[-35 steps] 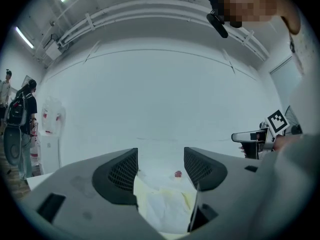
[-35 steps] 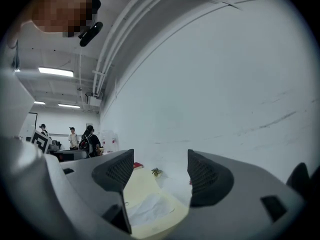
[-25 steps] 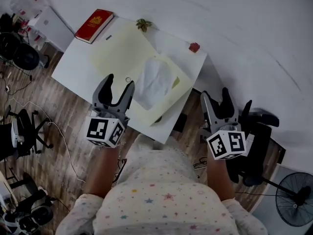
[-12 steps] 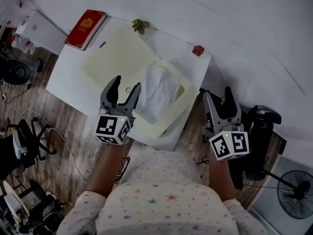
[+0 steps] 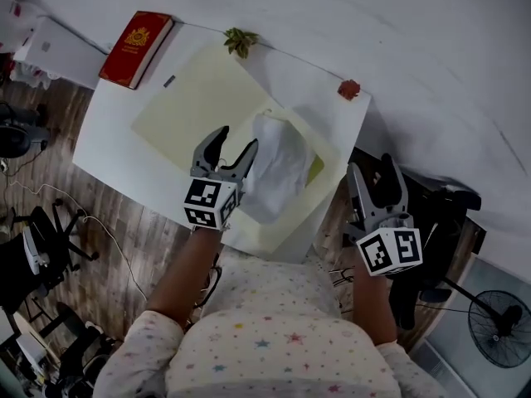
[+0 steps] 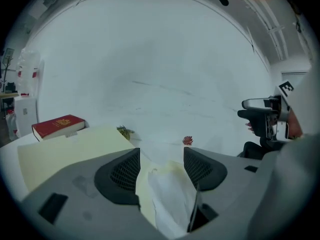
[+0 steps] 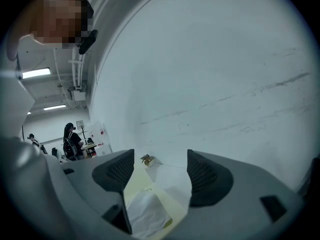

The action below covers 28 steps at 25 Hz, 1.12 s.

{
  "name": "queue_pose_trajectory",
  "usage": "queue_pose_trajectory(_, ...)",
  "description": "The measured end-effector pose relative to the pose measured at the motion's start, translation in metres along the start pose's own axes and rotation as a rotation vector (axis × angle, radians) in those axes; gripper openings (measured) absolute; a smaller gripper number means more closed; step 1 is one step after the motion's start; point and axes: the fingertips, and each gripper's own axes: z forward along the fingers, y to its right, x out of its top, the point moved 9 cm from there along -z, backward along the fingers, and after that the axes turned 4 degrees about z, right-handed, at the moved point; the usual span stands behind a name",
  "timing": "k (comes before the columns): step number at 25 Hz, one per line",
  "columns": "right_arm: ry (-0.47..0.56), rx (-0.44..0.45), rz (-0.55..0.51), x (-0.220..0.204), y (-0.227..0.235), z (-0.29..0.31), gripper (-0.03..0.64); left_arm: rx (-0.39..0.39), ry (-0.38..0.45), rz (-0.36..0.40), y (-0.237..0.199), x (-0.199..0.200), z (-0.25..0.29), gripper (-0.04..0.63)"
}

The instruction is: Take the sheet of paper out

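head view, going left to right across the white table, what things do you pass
red hardcover book → green leafy sprig → crumpled white sheet of paper → small red flower

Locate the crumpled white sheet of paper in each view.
Head view: crumpled white sheet of paper at centre, lying on the pale yellow mat.
Left gripper view: bottom centre, seen between the jaws.
Right gripper view: bottom, left of centre.
Shared landmark: small green plant at the table's far edge.
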Motion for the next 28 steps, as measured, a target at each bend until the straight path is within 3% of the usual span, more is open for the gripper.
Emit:
queue_pose_trajectory(8, -0.031, -0.012, 0.045, -0.01, 0.01, 0.023, 0.311, -0.018, -0.146, -0.013, -0.014, -0.033, 0.049, 0.264)
queue_pose_trajectory(19, -0.098, -0.021, 0.058, -0.025, 0.018, 0.043, 0.308, -0.038, -0.34, -0.069, -0.019, -0.07, 0.074, 0.233)
queue_pose_trajectory(28, -0.12, 0.04, 0.088, -0.031, 0.012, 0.05, 0.304, -0.104, -0.495, -0.115, -0.017, -0.092, 0.084, 0.232)
